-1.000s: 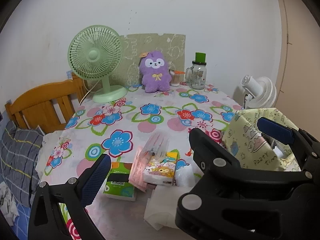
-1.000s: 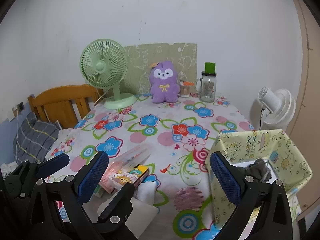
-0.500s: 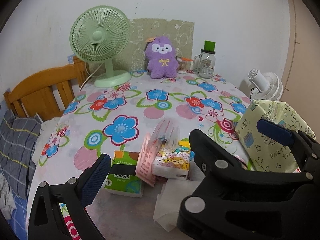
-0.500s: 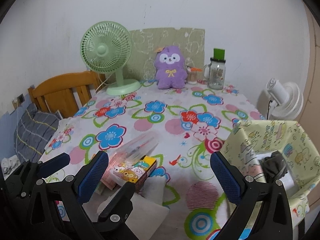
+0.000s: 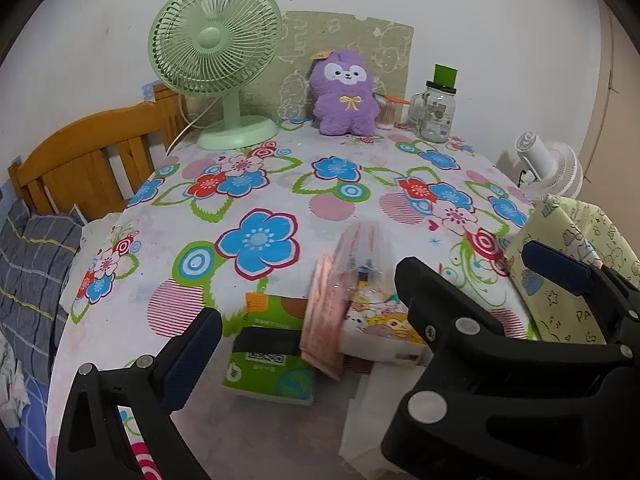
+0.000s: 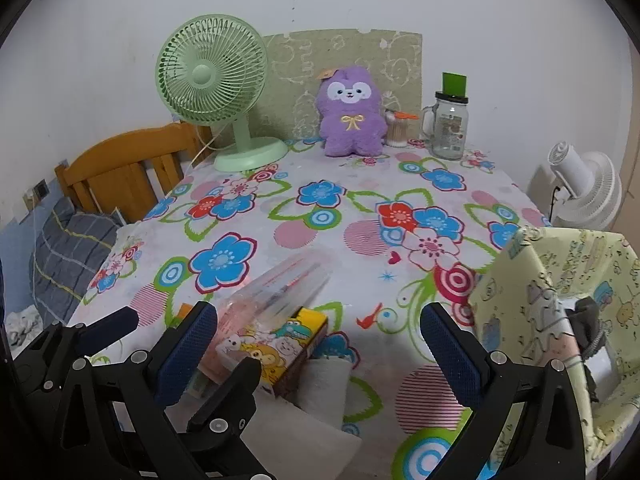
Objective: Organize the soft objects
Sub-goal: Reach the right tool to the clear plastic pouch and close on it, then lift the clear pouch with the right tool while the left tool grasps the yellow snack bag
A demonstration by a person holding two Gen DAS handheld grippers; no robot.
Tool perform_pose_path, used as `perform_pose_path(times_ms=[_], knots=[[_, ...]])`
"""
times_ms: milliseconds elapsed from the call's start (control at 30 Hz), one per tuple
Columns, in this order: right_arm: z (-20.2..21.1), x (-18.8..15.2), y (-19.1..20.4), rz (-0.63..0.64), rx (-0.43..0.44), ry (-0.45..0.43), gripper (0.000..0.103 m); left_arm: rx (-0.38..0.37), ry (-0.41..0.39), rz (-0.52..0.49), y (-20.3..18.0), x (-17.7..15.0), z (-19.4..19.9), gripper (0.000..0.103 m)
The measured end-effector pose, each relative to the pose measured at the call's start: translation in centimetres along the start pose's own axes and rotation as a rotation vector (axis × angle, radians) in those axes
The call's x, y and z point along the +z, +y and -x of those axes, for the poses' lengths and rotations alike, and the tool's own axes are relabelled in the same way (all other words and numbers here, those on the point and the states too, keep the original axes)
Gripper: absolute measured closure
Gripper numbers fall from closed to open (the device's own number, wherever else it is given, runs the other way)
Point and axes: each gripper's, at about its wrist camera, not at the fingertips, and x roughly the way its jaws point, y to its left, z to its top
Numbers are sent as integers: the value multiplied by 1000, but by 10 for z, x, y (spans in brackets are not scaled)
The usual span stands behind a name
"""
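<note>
On the flowered tablecloth (image 5: pixel 256 184), near its front edge, lies one small cluster of soft packs: one green tissue pack (image 5: pixel 268 356), one pink pack (image 5: pixel 326 320) leaning on it, one cartoon tissue pack (image 6: pixel 280 350) with a clear wrapper (image 6: pixel 280 288) lying across its top, and white folded tissues (image 6: pixel 320 384) just in front. One yellow-green fabric bin (image 6: pixel 560 300) stands open at the right edge of the table, with dark and white items inside that are too hidden to count.

Both grippers hover over the front of the table, empty. The left gripper (image 5: pixel 360 296) is spread wide, its two blue-padded fingers (image 5: pixel 192 356) on either side of the cluster, above it and touching nothing. The right gripper (image 6: pixel 316 352) is also wide, one pad beside the cartoon pack and the other near the bin's wall; the left gripper shows at the lower left of the right wrist view.

At the far edge stand one green fan (image 5: pixel 216 52), one purple plush (image 5: pixel 346 96), one toothpick holder (image 6: pixel 396 130) just right of it, and one glass jar (image 5: pixel 436 116) with a green straw cap. One patterned board (image 6: pixel 344 80) leans on the wall behind them. Beyond the table are one wooden chair (image 5: pixel 88 160), one grey plaid cushion (image 5: pixel 28 264) and one white fan (image 6: pixel 584 192).
</note>
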Motion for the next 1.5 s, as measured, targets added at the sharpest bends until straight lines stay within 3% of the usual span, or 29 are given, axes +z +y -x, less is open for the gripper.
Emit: perform_pose_path(times_ms=[167, 367, 700, 833, 933, 1000, 1033, 1067, 1133, 1233, 1500], knots=[[-7, 7, 4, -9, 15, 1, 1, 29, -21, 29, 13, 7, 2, 0], [-22, 16, 14, 3, 9, 11, 1, 33, 18, 51, 24, 12, -13, 0], [-56, 20, 23, 3, -4, 75, 11, 46, 71, 76, 34, 13, -33, 0], [-71, 17, 24, 9, 2, 139, 19, 68, 84, 62, 32, 11, -40, 1], [-79, 13, 22, 2, 10, 184, 33, 77, 100, 52, 32, 10, -44, 2], [-83, 11, 21, 5, 22, 203, 35, 74, 111, 50, 32, 9, -46, 2], [-83, 10, 21, 6, 23, 204, 37, 72, 113, 49, 32, 9, -47, 2], [-83, 9, 22, 8, 23, 200, 48, 78, 114, 47, 31, 8, -47, 2], [-81, 10, 22, 20, 7, 187, 53, 75, 105, 45, 30, 9, -45, 2], [-77, 11, 20, 17, 2, 167, 69, 69, 97, 45, 28, 10, -43, 2], [-66, 13, 12, 9, 32, 141, 81, 65, 78, 38, 18, 12, -34, 2]])
